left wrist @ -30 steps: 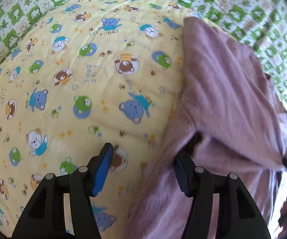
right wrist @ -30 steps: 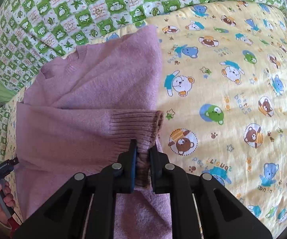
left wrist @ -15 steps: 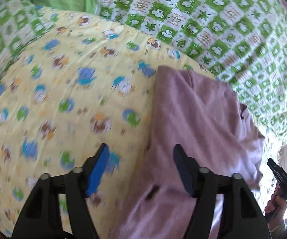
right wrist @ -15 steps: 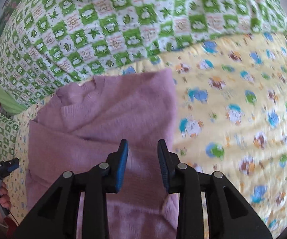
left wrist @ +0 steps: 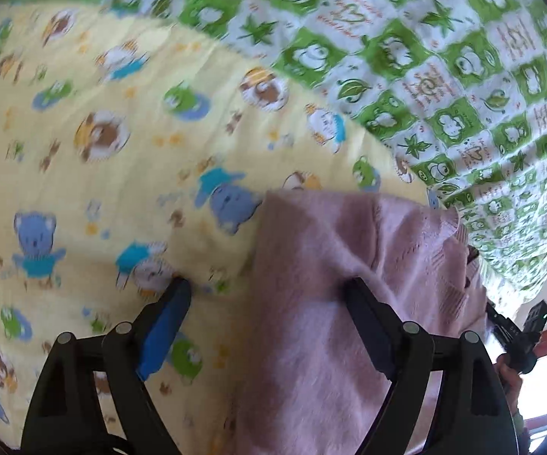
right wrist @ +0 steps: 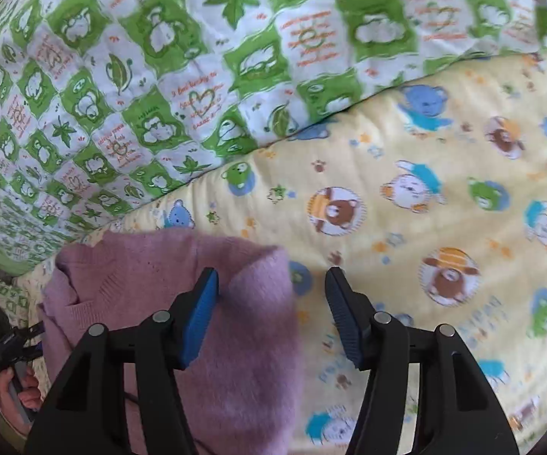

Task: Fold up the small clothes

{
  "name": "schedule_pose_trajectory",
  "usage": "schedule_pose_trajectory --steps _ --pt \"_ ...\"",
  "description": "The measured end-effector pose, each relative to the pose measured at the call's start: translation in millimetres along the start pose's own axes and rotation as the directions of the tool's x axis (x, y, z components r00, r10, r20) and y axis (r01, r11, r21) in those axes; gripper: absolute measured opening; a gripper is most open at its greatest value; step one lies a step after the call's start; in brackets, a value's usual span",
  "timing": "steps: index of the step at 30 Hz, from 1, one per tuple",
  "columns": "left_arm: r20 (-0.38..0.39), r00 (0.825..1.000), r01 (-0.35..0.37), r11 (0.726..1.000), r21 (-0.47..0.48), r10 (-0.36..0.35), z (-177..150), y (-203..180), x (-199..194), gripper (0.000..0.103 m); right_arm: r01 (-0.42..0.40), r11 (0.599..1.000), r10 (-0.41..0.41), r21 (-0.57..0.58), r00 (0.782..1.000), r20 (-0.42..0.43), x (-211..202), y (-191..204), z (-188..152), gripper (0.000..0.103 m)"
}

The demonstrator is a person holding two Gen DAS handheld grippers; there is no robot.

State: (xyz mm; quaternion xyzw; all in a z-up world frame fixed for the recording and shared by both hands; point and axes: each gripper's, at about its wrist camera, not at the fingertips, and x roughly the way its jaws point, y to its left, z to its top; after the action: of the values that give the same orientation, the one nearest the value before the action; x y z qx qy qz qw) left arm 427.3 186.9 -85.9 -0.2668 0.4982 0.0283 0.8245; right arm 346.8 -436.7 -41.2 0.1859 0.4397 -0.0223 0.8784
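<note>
Purple sweater (left wrist: 322, 303), a fuzzy knit, lies folded on the yellow bear-print blanket (left wrist: 95, 174), near that blanket's border with the green-and-white checked quilt (left wrist: 444, 76). The right wrist view shows the sweater (right wrist: 182, 280) low and left, its lower part hidden behind the gripper's black frame. Small orange writing sits in the quilt's white squares around heart and sun drawings; it is too blurred to read with any confidence. Pale blue lettering on the yellow blanket is also smeared past reading.

The left gripper (left wrist: 267, 295) has its jaws spread wide and opening further, one finger over the blanket, the other over the sweater, with nothing pinched. The right gripper (right wrist: 271, 284) stands with its jaws apart and opening slightly, straddling the sweater's right edge, its pads apparently clear of the knit.

At the edge of each wrist view the other gripper shows only partly, held in a hand (right wrist: 27, 390) that is cut off by the frame.
</note>
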Motion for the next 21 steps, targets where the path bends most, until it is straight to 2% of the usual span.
schedule_pose_trajectory --steps 1,2,3,4,7,8,10,12,15,17,18,19,21 --pt "0.011 1.000 -0.013 1.000 0.025 0.013 1.3 -4.9 1.1 0.049 0.005 1.000 -0.005 -0.025 1.000 -0.021 5.2 4.1 -1.4 0.011" --pt "0.016 1.000 -0.008 0.999 0.047 0.007 2.1 -8.3 1.8 0.025 0.006 0.999 -0.007 -0.036 1.000 -0.025 7.1 7.4 -3.6 0.009" --pt "0.000 1.000 0.031 0.998 0.048 -0.031 3.6 -11.3 2.7 0.008 0.010 0.999 -0.010 -0.050 1.000 -0.009 6.1 10.5 -3.1 0.008" --pt "0.021 0.999 0.029 0.999 0.042 -0.030 3.6 -14.7 -3.3 0.008 0.021 0.998 -0.020 -0.063 1.000 0.017 1.8 13.1 -2.4 0.008" --pt "0.130 0.991 -0.026 0.993 0.111 0.011 -4.1 -31.0 -23.2 0.008 0.014 1.000 -0.011 -0.026 0.993 0.114 -22.3 11.6 0.9 0.007" --pt "0.134 0.990 -0.060 0.990 0.125 0.043 -6.6 -33.7 -20.5 0.008 0.017 1.000 -0.016 -0.008 0.992 0.128 -25.6 8.6 0.9 0.007" --pt "0.131 0.986 -0.122 0.983 0.135 0.104 -8.7 -36.9 -8.8 0.008 0.060 0.998 -0.058 -0.013 0.994 0.092 -12.5 7.4 -1.2 0.007" --pt "0.132 0.983 -0.143 0.981 0.128 0.127 -9.3 -39.1 0.3 0.010 0.110 0.993 -0.108 -0.037 0.993 0.055 4.0 9.6 -5.6 0.007" --pt "0.131 0.983 -0.143 0.986 0.090 0.131 -8.5 -38.9 -4.0 0.024 0.126 0.992 -0.126 -0.010 0.991 0.046 8.2 13.8 -4.5 0.009" --pt "0.151 0.976 -0.171 0.983 0.069 0.159 -12.3 -36.2 -20.2 0.037 0.126 0.992 -0.127 0.025 0.990 0.057 -4.2 13.9 -2.4 0.018" --pt "0.164 0.971 -0.184 0.981 0.060 0.172 -16.6 -34.6 -30.8 0.047 0.129 0.991 -0.132 0.034 0.989 0.069 -13.1 15.5 -1.8 0.021" --pt "0.182 0.968 -0.185 0.981 0.052 0.172 -22.1 -32.6 -42.4 0.048 0.127 0.991 -0.130 0.040 0.987 0.095 -26.4 18.8 -4.8 0.023" --pt "0.214 0.968 -0.142 0.989 0.042 0.130 -37.8 -34.9 -62.3 0.048 0.071 0.997 -0.074 0.025 0.989 0.130 -51.3 27.2 -18.2 0.024"
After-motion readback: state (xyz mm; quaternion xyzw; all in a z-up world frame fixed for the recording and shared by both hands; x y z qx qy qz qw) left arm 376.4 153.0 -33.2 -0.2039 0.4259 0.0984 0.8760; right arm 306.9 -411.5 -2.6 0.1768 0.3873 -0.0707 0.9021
